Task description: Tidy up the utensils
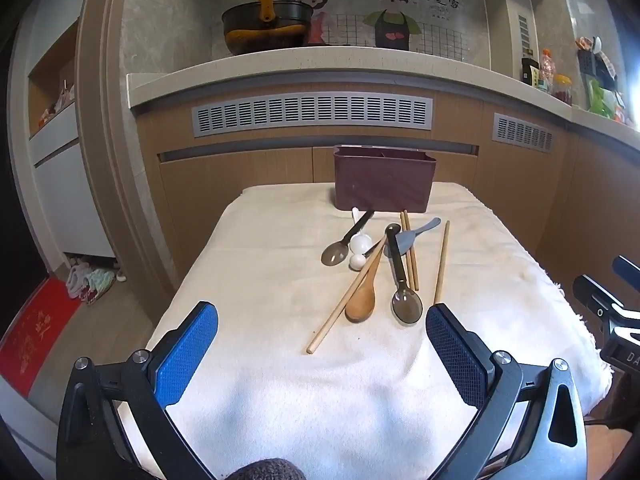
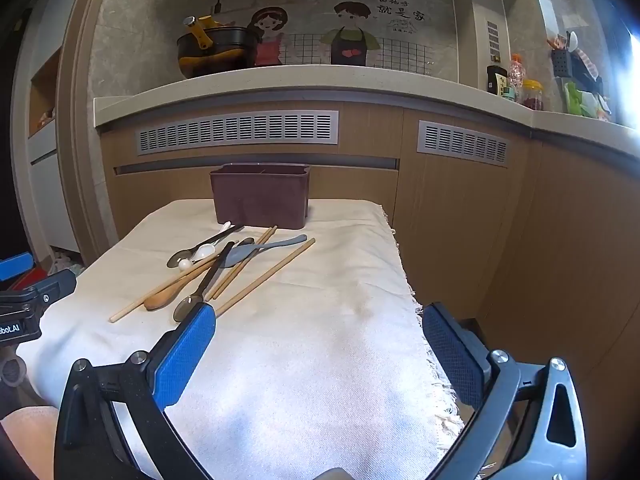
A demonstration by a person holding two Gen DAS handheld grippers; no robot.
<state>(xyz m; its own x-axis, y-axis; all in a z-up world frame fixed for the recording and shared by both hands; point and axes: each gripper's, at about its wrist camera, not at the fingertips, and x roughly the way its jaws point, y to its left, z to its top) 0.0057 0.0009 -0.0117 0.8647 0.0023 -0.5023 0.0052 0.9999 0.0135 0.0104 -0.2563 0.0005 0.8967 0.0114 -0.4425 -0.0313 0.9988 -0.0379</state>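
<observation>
- Nothing looks sorted yet: the dark maroon rectangular plastic holder (image 1: 383, 184) stands at 12 o'clock on the cream cloth-covered table (image 1: 256, 280), and no utensil shows above its rim.
- The utensils lie in a loose crossed pile just in front of it: pale wooden chopsticks (image 1: 347, 298), a brown wooden spoon (image 1: 361, 303), two black-handled translucent spoons (image 1: 402, 280), a grey plastic scoop (image 1: 416, 233) and white ceramic spoons (image 1: 359, 245).
- The left gripper (image 1: 320, 354) hangs with fingers spread wide and empty; the pile sits at its 12 o'clock.
- The right gripper (image 2: 318, 356) is equally wide and empty, pile at 10 o'clock.
- Every piece remains to be moved.

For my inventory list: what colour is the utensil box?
Dark maroon-brown box, clearest in the left wrist view.
</observation>
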